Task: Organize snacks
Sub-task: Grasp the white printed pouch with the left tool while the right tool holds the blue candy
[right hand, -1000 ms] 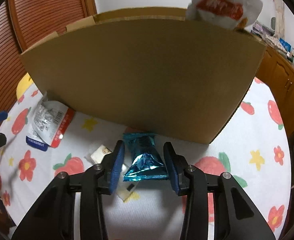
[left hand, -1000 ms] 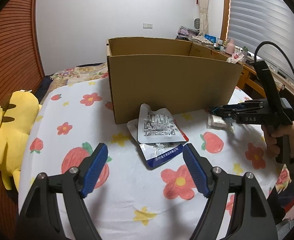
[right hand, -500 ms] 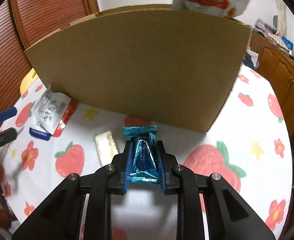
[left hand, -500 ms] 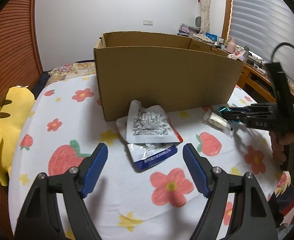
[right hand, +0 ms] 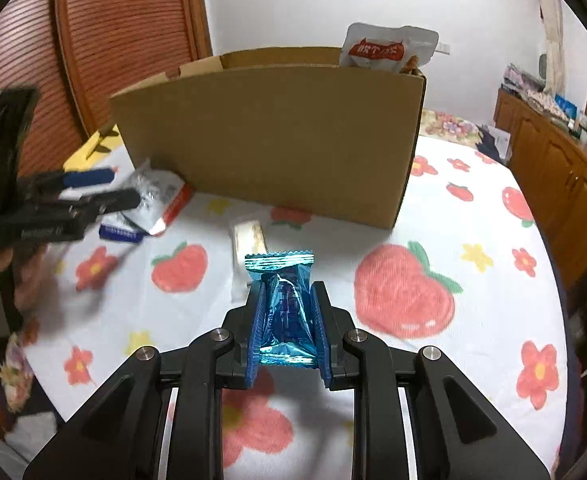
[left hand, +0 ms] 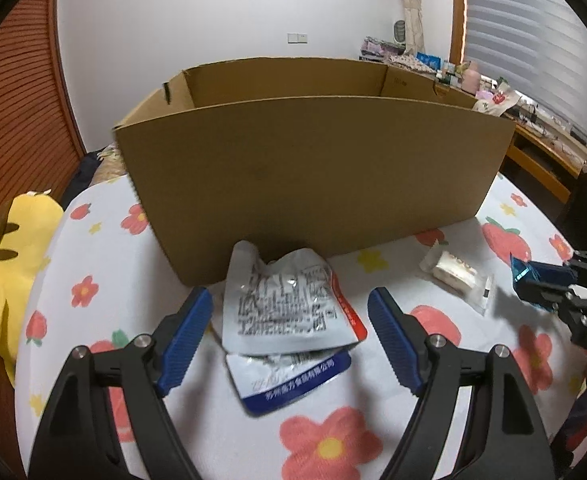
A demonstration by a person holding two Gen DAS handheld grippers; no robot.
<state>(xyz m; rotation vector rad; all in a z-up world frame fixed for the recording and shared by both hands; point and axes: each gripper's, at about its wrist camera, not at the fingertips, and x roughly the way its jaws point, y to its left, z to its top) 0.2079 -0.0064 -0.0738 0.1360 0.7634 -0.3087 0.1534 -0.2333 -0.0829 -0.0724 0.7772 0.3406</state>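
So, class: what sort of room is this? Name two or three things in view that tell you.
Most likely a bedroom at home. The snacks lie on a bed sheet printed with strawberries and flowers, a yellow plush toy sits beside it, and wooden cabinets cluttered on top line the wall by the window blinds.

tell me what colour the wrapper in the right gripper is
Shiny blue foil wrapper, clamped in the right gripper; clearest in the right wrist view.

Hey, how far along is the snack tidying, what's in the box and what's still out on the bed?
Done: one white and red packet already pokes out of the cardboard box.
In hand: the right gripper has just closed its jaws on the blue snack packet.
Left: the silver pouch, the blue-edged pouch beneath it and the small white bar still lie outside. The left gripper is open at the pouches.
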